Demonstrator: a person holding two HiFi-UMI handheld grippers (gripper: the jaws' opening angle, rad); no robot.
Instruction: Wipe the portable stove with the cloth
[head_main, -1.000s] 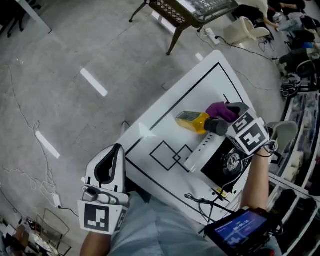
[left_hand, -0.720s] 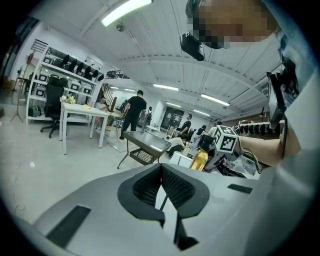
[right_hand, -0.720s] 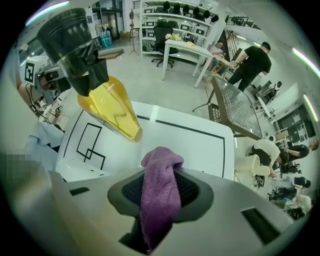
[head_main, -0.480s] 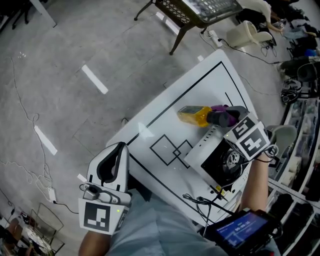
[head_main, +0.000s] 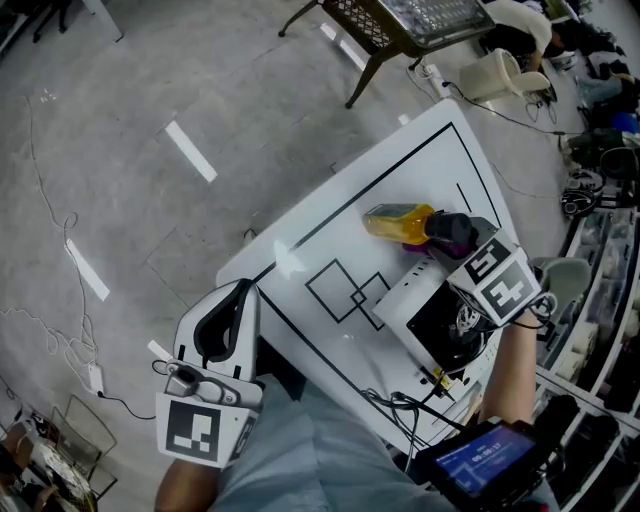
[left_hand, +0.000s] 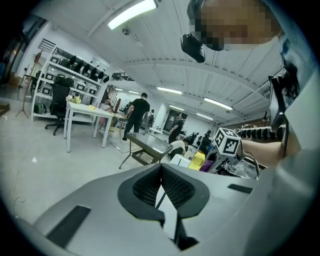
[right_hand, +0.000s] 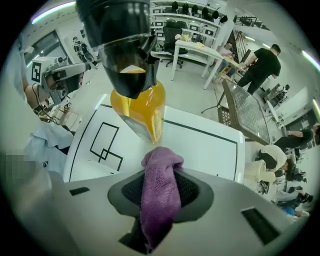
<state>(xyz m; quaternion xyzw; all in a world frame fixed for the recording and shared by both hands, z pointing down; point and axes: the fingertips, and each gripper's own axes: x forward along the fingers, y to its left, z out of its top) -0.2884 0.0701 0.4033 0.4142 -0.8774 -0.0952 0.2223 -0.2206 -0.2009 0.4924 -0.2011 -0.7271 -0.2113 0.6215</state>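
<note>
The right gripper (head_main: 452, 236) points straight down, its jaws clenched on the purple cloth (right_hand: 159, 192). The portable stove (head_main: 425, 310) lies just beside them and a yellow bottle (right_hand: 141, 107) just beyond. The left gripper (left_hand: 161, 186) is held nearly level off the table (head_main: 330, 215) edge, jaws together and empty.

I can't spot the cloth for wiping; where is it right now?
In the right gripper view, the purple cloth is clamped in the right tongs, close beside the yellow bottle on the white table.
</note>
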